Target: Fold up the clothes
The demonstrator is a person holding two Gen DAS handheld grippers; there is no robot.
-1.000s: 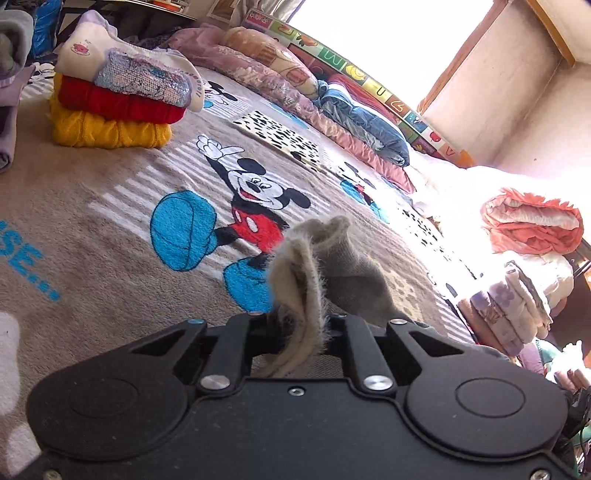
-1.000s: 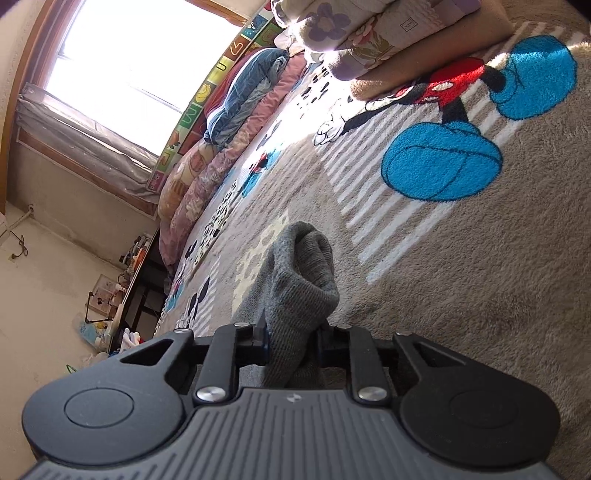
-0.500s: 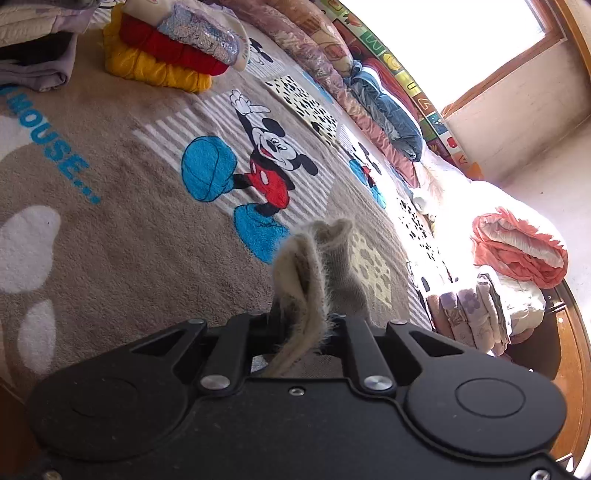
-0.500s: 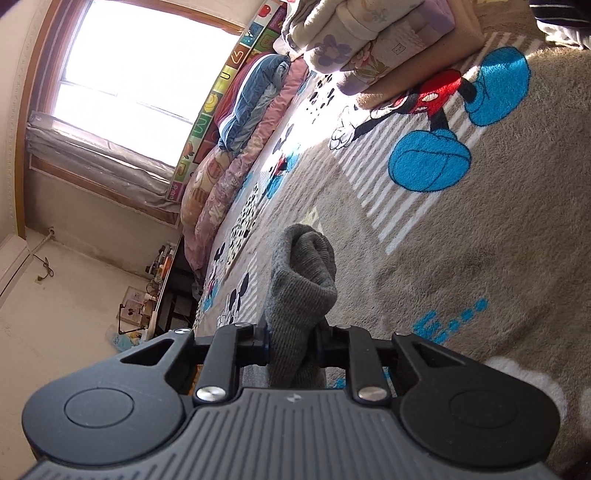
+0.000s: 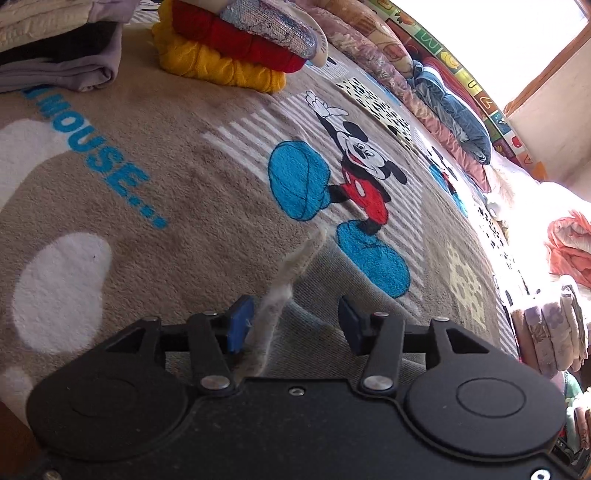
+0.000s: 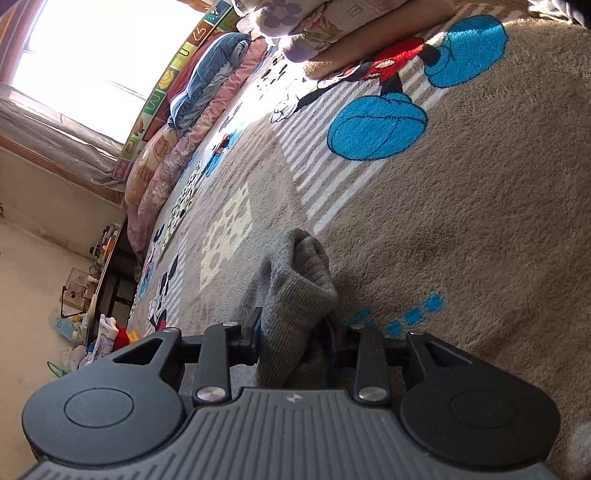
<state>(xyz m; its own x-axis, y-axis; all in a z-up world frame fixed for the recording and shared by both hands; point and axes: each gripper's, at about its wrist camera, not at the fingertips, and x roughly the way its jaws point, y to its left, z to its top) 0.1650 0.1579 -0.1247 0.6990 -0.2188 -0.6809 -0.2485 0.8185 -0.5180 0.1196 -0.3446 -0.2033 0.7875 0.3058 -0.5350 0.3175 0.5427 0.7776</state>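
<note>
1. Left gripper (image 5: 291, 319): jaws opening, well apart, a grey garment (image 5: 275, 295) loose between them on the blanket (image 5: 184, 192).
2. Right gripper (image 6: 295, 334): jaws opening, garment (image 6: 295, 295) bunched between them; contact unclear.

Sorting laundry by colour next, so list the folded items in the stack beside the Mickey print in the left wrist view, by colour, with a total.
Yellow knit: 1
Red knit: 1
Sequinned pale top: 1
Total: 3 that I can tell apart; any further layers are cut off by the frame edge.
</note>
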